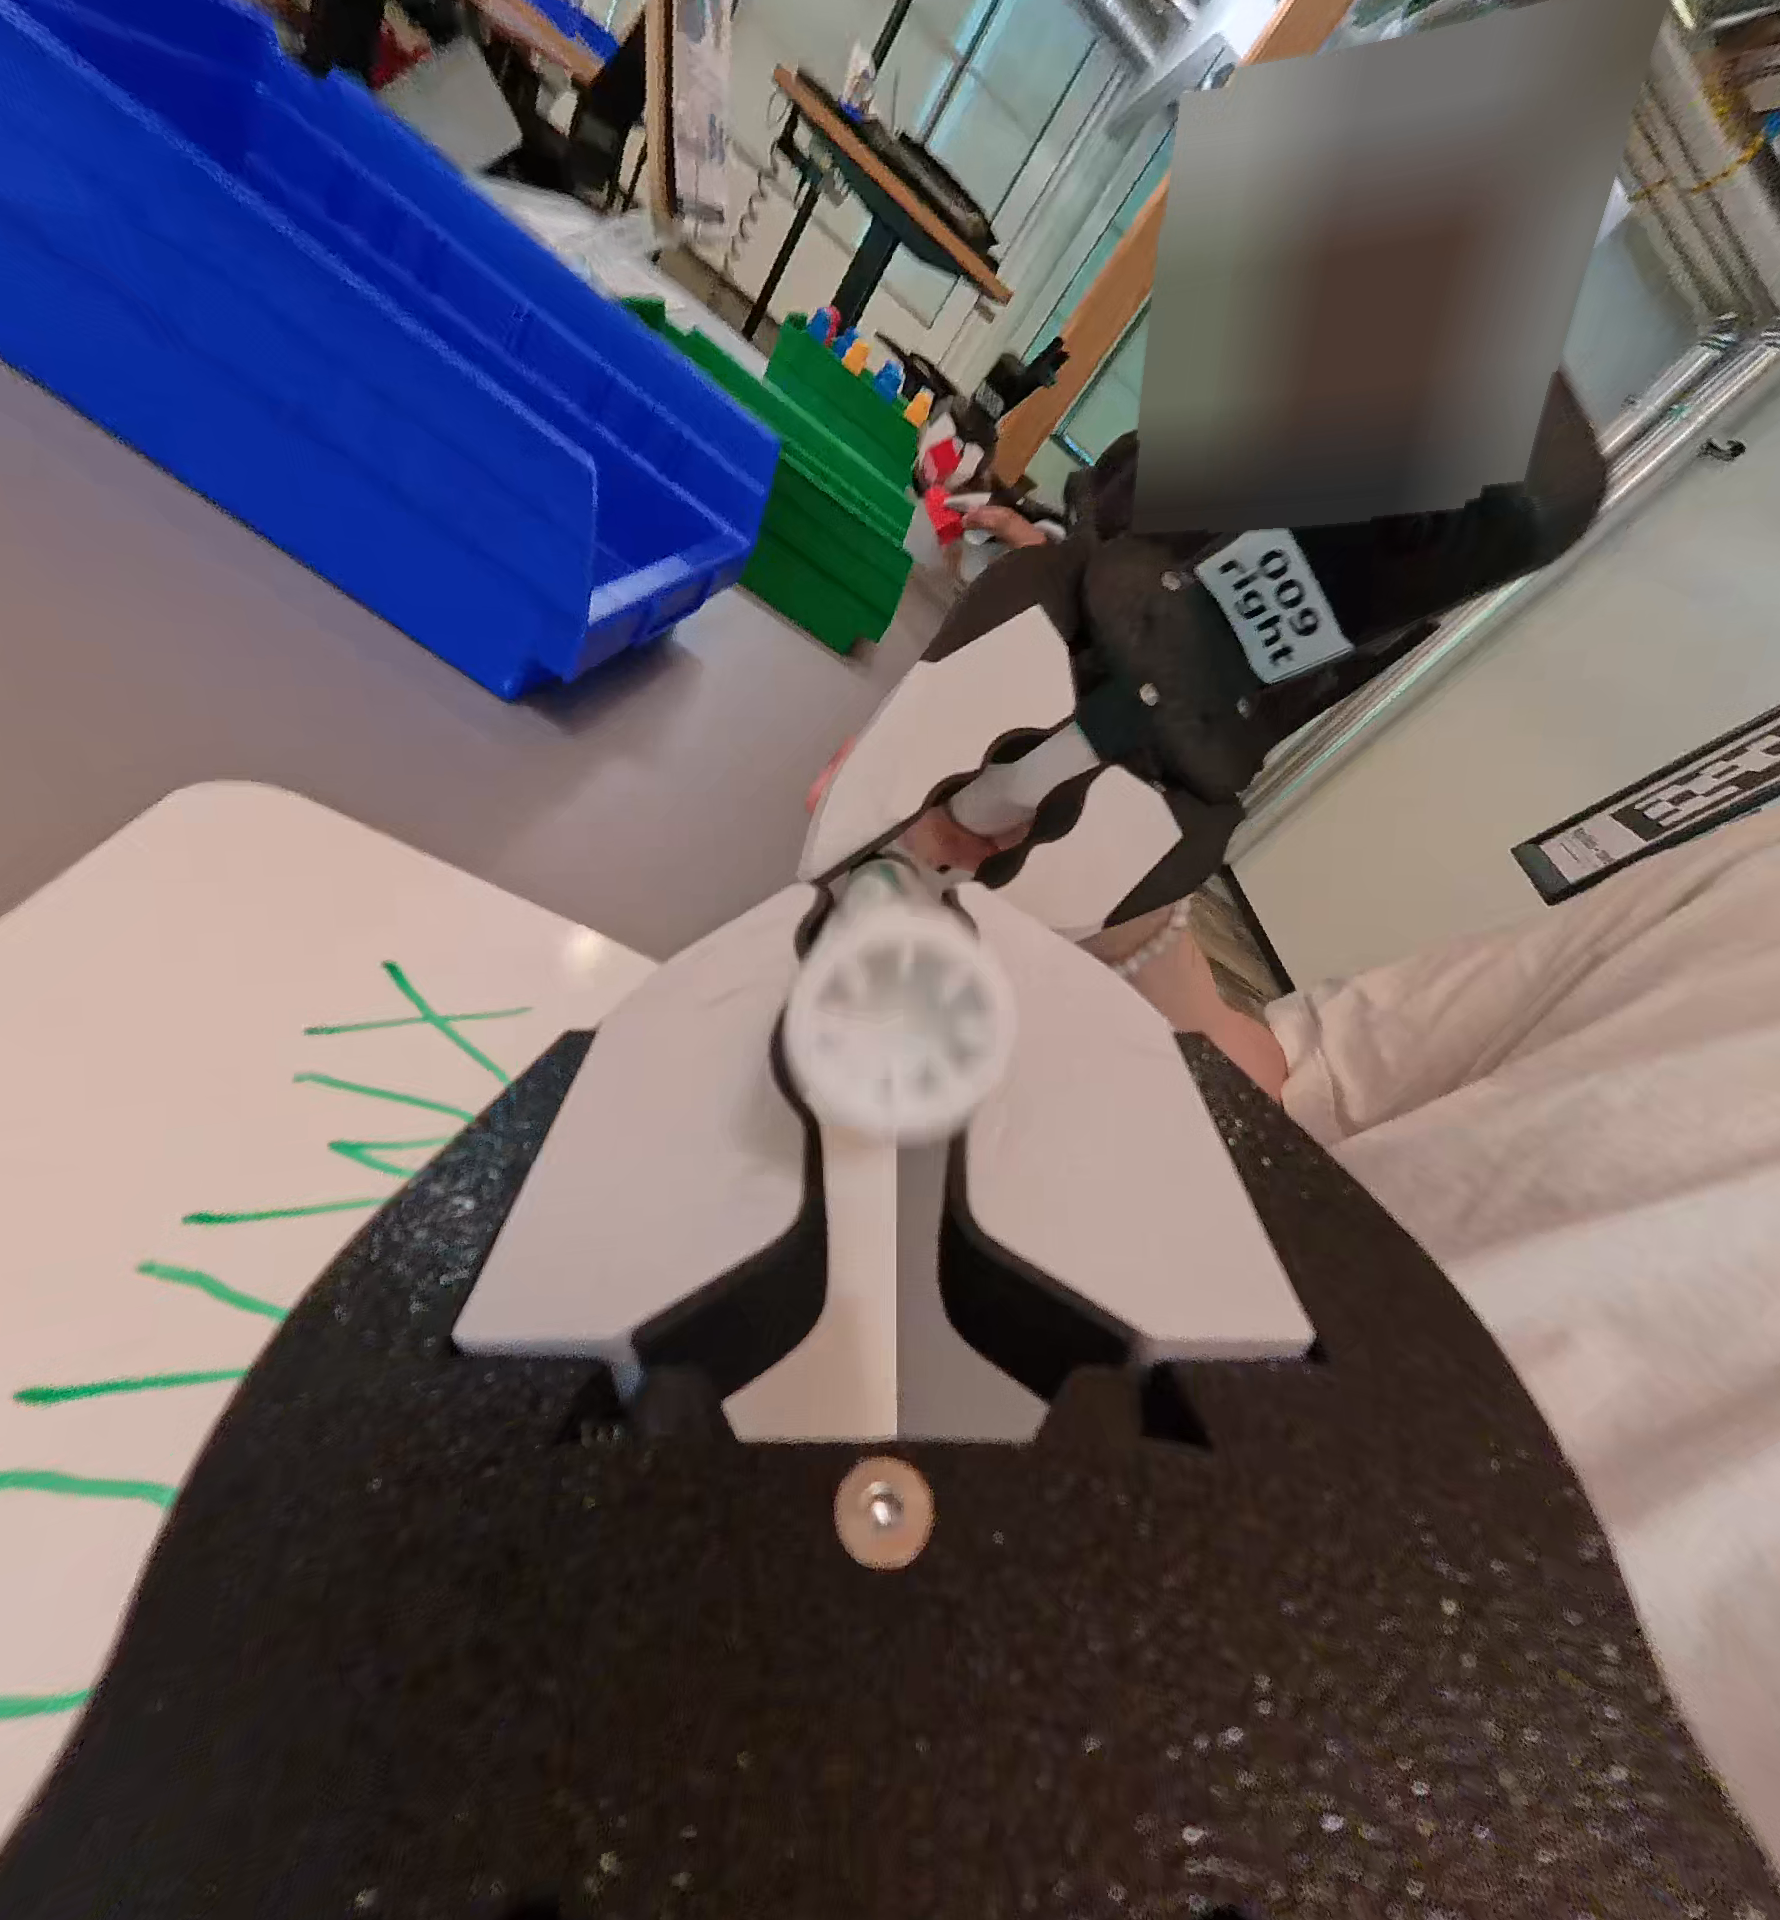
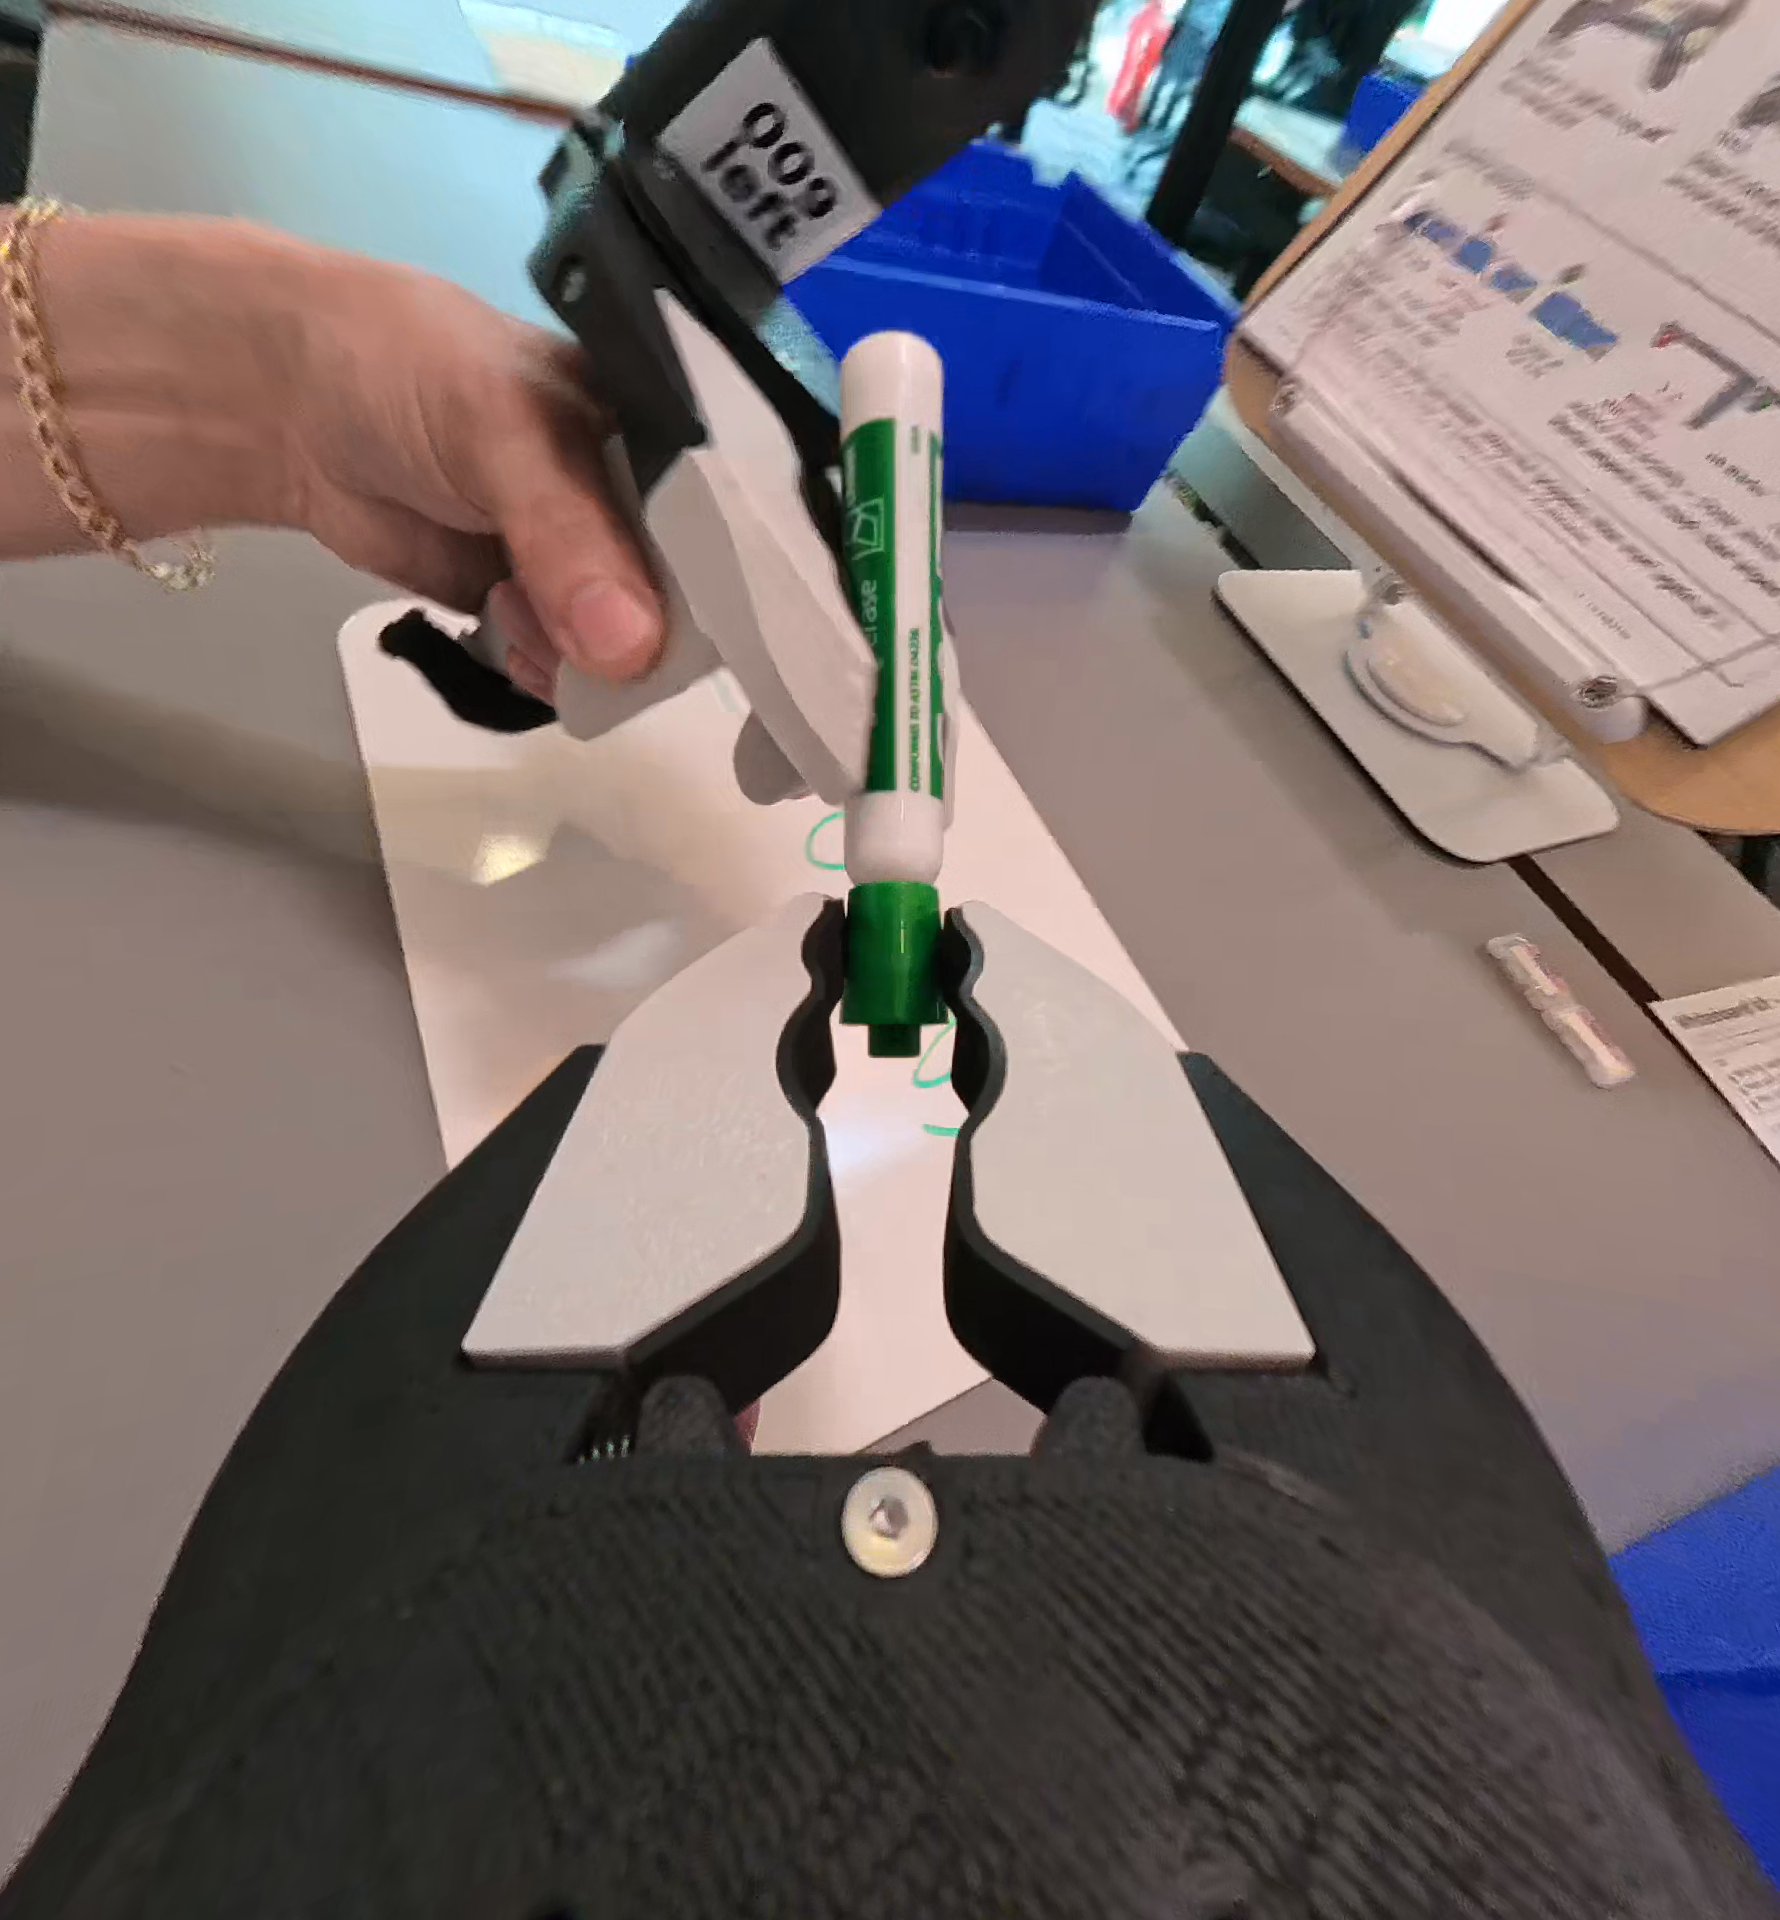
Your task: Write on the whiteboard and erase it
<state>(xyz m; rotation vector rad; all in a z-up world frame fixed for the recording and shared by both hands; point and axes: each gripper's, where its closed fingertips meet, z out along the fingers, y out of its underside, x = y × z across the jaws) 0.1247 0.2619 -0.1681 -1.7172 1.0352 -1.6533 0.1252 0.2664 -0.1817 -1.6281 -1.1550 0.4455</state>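
Observation:
A white marker with a green label [image 2: 891, 603] is held in my left gripper [image 2: 813, 727], which is shut on its barrel. In the left wrist view the marker's white butt end [image 1: 896, 1039] faces the camera between my left gripper's [image 1: 891, 904] jaws. My right gripper [image 2: 891, 935] is shut on the green cap [image 2: 891, 971] at the marker's lower end, touching the barrel. It also shows in the left wrist view [image 1: 979, 821]. The whiteboard [image 2: 553, 831] lies flat on the grey table below, with green strokes [image 1: 242, 1288] on it.
A blue bin [image 1: 346, 364] and a green bin [image 1: 834, 499] stand behind the whiteboard. A clipboard on a stand [image 2: 1592, 364], a small white stick [image 2: 1561, 1008] and a paper sheet [image 2: 1779, 1081] are to the right. A person's hand [image 2: 346, 436] holds the left gripper.

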